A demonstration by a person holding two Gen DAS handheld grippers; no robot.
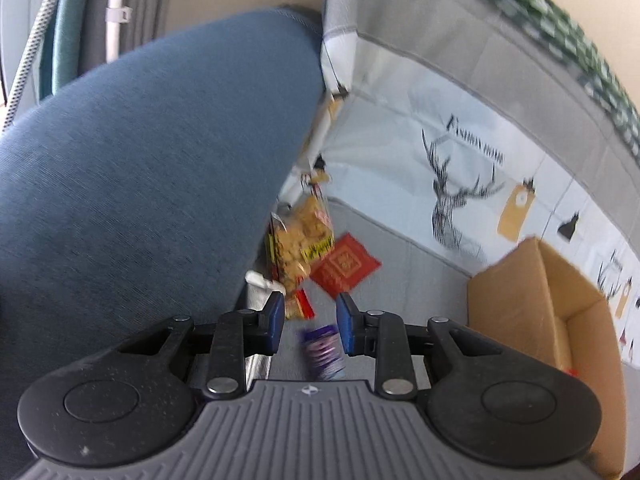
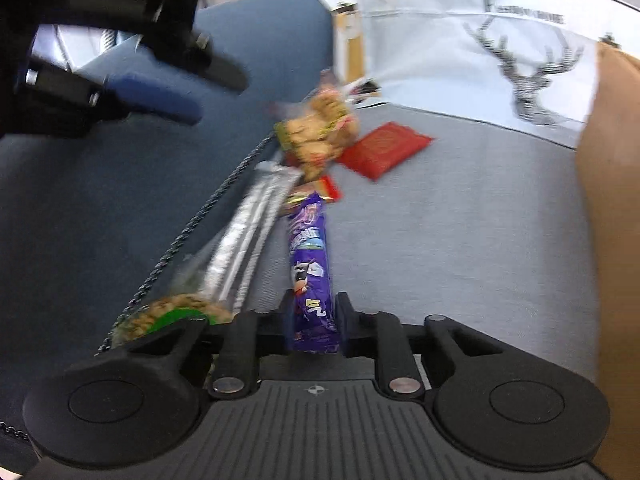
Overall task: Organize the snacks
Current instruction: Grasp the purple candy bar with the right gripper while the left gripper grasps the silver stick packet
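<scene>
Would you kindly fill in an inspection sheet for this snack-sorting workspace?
Surface: grey cushion, blue cushion alongside.
Job's things: purple snack pack; yellow snack bag; red packet; silver wrapper; cardboard box, open.
Clutter: nothing seen.
Grippers: right gripper shut on the purple snack pack; left gripper open, empty.
Cables: dark braided cord on the blue cushion.
Surroundings: deer-print fabric behind.

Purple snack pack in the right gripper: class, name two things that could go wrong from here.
1. The right gripper pinches the purple snack pack only at its near end, so the long free end could sag or twist loose.
2. The left gripper hovers open close above the same pack and might bump it.
</scene>
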